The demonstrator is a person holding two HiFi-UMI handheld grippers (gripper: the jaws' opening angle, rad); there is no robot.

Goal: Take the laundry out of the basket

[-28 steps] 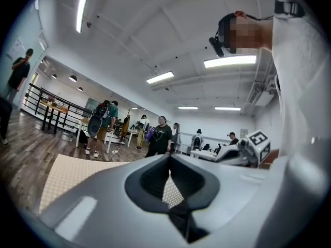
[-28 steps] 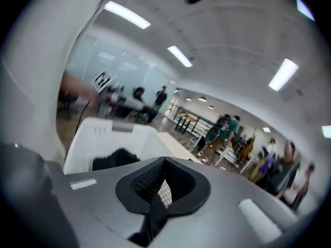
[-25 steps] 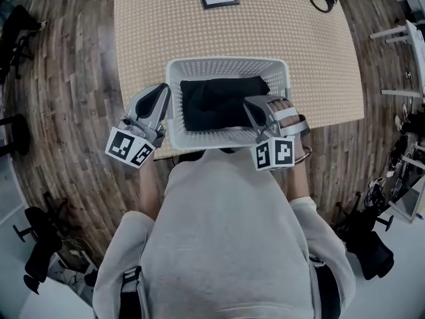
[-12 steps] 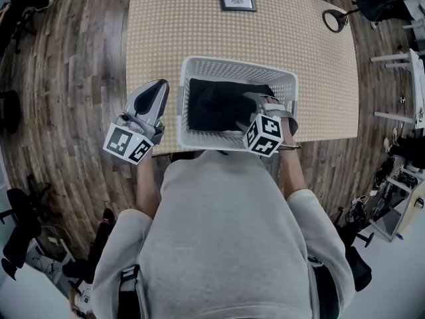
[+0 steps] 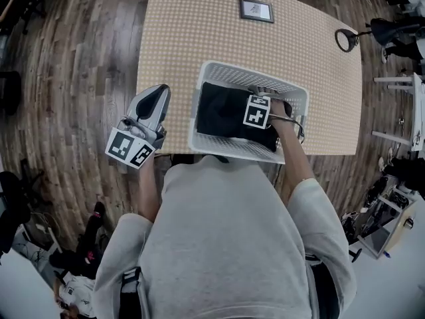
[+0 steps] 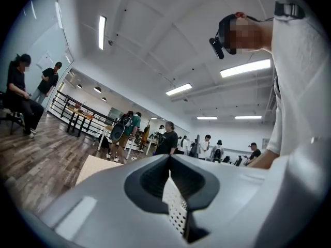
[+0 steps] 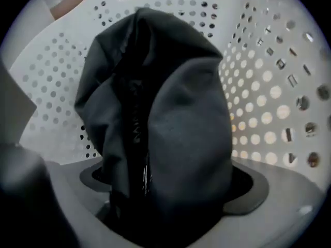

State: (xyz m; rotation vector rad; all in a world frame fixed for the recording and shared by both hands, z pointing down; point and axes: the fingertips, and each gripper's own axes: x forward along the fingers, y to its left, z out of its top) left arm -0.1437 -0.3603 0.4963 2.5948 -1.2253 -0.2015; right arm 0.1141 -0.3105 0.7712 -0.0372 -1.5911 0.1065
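Progress: basically zero so far. The black garment [image 5: 222, 111] is all inside the white laundry basket [image 5: 234, 149], which sits at 12 o'clock on the dotted table [image 5: 179, 38].
Right gripper [image 5: 264, 93]: down in the basket, toward its 3 o'clock side. Its jaws are opening with bunched dark cloth between them, and I'd say they're not clamped on it.
Left gripper [image 5: 154, 102]: outside at the basket's 9 o'clock, jaws pressed together on nothing.
Left to do: pinch the cloth, lift it, clear the rim.

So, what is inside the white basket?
A dark garment lies in the white basket, filling most of it. The right gripper reaches in, its jaws opening with the cloth bunched between them. Whether anything lies under the garment is covered.
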